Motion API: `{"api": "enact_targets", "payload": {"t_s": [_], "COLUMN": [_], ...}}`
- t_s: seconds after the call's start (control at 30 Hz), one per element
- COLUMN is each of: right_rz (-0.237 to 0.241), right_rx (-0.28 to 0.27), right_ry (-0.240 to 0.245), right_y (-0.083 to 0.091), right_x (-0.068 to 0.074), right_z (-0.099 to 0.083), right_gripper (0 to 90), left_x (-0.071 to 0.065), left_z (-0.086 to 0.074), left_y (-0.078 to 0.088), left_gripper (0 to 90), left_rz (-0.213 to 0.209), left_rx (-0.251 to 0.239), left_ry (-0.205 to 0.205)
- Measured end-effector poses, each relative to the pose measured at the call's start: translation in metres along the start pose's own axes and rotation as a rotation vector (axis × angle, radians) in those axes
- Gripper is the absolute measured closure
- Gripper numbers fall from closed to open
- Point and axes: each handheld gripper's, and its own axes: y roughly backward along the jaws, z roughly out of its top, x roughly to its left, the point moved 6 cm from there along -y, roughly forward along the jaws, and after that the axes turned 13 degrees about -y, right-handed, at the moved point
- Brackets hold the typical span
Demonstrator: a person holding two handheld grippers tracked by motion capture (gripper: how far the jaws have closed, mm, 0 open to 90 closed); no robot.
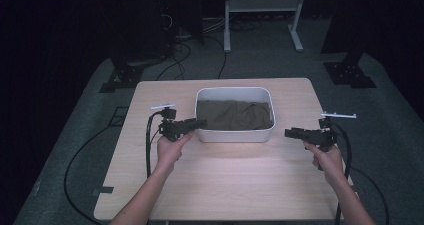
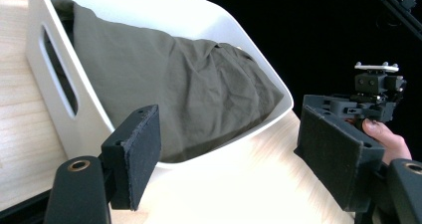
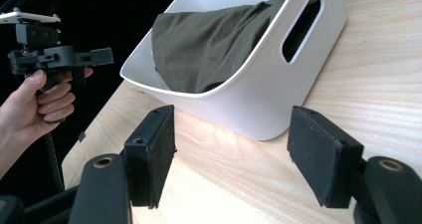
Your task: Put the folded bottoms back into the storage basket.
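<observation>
A white tub (image 1: 235, 135) stands at the middle back of the wooden table, with a crumpled olive-brown cloth (image 1: 232, 115) lying in it. My left gripper (image 1: 200, 122) is level beside the tub's front left corner, open, jaws empty. My right gripper (image 1: 289, 132) hovers a short way off the tub's right side, open and empty too. In the left gripper view, the gripper (image 2: 234, 139) faces the tub (image 2: 94, 119) and cloth (image 2: 174, 79), with the right gripper (image 2: 318, 101) beyond. In the right gripper view, the gripper (image 3: 234, 149) faces the tub (image 3: 259, 104), cloth (image 3: 209, 40) and left gripper (image 3: 104, 56).
The light wooden table (image 1: 225, 185) has bare room in front of the tub. Black cables (image 1: 148, 150) trail from both grippers over the table's edges. Dark stands (image 1: 350, 70) and a white frame (image 1: 260, 5) are on the grey floor behind.
</observation>
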Motion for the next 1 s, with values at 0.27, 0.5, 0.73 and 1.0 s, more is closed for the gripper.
{"api": "enact_targets", "payload": {"t_s": [0.27, 0.5, 0.73, 1.0], "right_rz": [0.0, 0.006, 0.004, 0.006], "right_rx": [0.009, 0.009, 0.005, 0.001], "right_ry": [-0.004, -0.011, -0.018, -0.022], "right_y": [0.005, 0.009, 0.015, 0.018], "right_x": [-0.004, -0.008, -0.013, -0.017], "right_z": [-0.009, -0.019, -0.026, -0.034], "right_gripper": [34.2, 34.2, 34.2, 34.2], "left_x": [0.001, 0.002, 0.003, 0.002], "left_z": [-0.01, -0.021, -0.032, -0.041], "left_y": [0.013, 0.02, 0.028, 0.034], "left_gripper": [21.1, 19.9, 19.0, 18.9], "left_rz": [-0.005, -0.001, 0.013, 0.017], "left_rx": [-0.03, -0.03, -0.029, -0.038], "left_ry": [0.019, 0.021, 0.02, 0.024]}}
